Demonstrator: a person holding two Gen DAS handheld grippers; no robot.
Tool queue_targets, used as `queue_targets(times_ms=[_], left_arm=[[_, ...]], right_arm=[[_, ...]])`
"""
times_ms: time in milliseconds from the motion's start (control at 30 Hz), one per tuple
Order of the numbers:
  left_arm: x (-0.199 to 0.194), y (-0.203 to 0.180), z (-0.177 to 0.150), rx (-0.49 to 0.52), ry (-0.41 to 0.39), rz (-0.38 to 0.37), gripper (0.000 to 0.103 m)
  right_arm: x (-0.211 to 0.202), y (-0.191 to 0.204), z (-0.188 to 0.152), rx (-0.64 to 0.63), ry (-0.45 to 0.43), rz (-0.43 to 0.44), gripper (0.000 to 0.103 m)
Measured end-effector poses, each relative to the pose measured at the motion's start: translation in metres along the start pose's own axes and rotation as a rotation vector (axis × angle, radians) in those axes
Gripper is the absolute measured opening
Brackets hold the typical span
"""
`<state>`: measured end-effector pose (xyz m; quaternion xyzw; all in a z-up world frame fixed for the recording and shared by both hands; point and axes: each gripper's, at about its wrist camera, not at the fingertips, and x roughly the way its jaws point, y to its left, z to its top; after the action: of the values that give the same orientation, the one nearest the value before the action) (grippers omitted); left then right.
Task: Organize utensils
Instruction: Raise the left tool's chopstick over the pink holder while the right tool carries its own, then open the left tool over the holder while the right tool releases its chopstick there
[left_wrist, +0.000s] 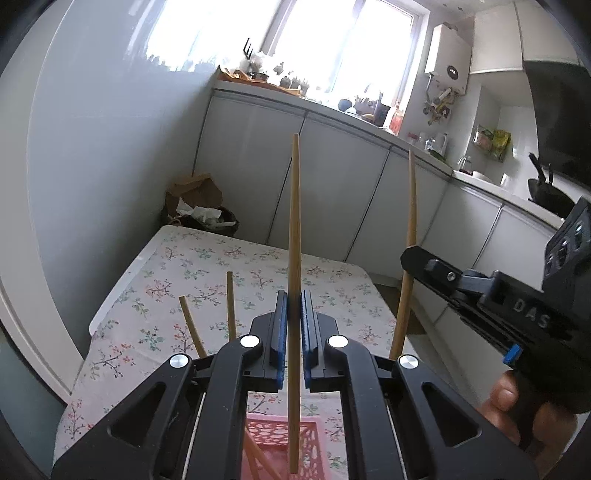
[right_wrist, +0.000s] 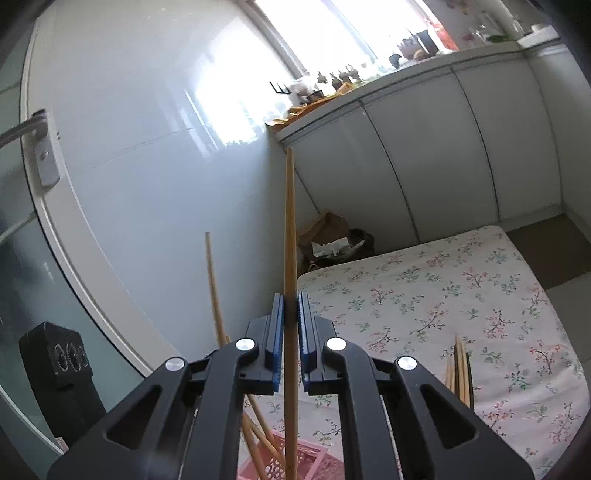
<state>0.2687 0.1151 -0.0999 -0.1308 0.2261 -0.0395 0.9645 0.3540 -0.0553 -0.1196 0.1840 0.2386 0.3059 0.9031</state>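
My left gripper (left_wrist: 294, 308) is shut on a wooden chopstick (left_wrist: 295, 206) held upright, its lower end over the pink perforated basket (left_wrist: 280, 443). Two more chopsticks (left_wrist: 231, 304) lean in that basket. My right gripper (right_wrist: 291, 310) is shut on another upright chopstick (right_wrist: 290, 229) above the same pink basket (right_wrist: 310, 461), where other chopsticks (right_wrist: 258, 439) lean. The right gripper also shows in the left wrist view (left_wrist: 413, 258), with its chopstick (left_wrist: 410, 206). A loose bundle of chopsticks (right_wrist: 460, 365) lies on the floral tablecloth.
The table with the floral cloth (left_wrist: 207, 266) stands beside white cabinets (left_wrist: 332, 184) and a tiled wall (right_wrist: 147, 166). A bin with a paper bag (left_wrist: 201, 206) sits past the table's far end. A cluttered counter (left_wrist: 369, 114) runs along the window.
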Motion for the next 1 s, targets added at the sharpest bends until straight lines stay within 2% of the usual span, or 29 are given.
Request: queue_targets(times_ms=[333,667,833,900,1000], left_arm=[[0.003,-0.001,-0.012,0.033,-0.048,0.024,0.006],[0.013,0.003,-0.028,0.045,0.007,0.047,0.007],[0.001,0.012,-0.020,-0.008,0.047,0.040,0.007],[-0.012,0.018,-0.009,-0.048,0.031,0.043,0.010],[-0.026,0.027,0.004,-0.105,0.034,0.040,0.028]], right_arm=[[0.008,0.012,-0.012,-0.056,-0.018,-0.013,0.008],[0.011,0.011,-0.019,-0.067,-0.009,-0.039,0.008],[0.017,0.011,-0.024,-0.061,0.000,-0.041,0.008],[0.021,0.013,-0.027,-0.059,0.003,-0.040,0.008],[0.026,0.019,-0.032,-0.070,-0.001,-0.037,0.008]])
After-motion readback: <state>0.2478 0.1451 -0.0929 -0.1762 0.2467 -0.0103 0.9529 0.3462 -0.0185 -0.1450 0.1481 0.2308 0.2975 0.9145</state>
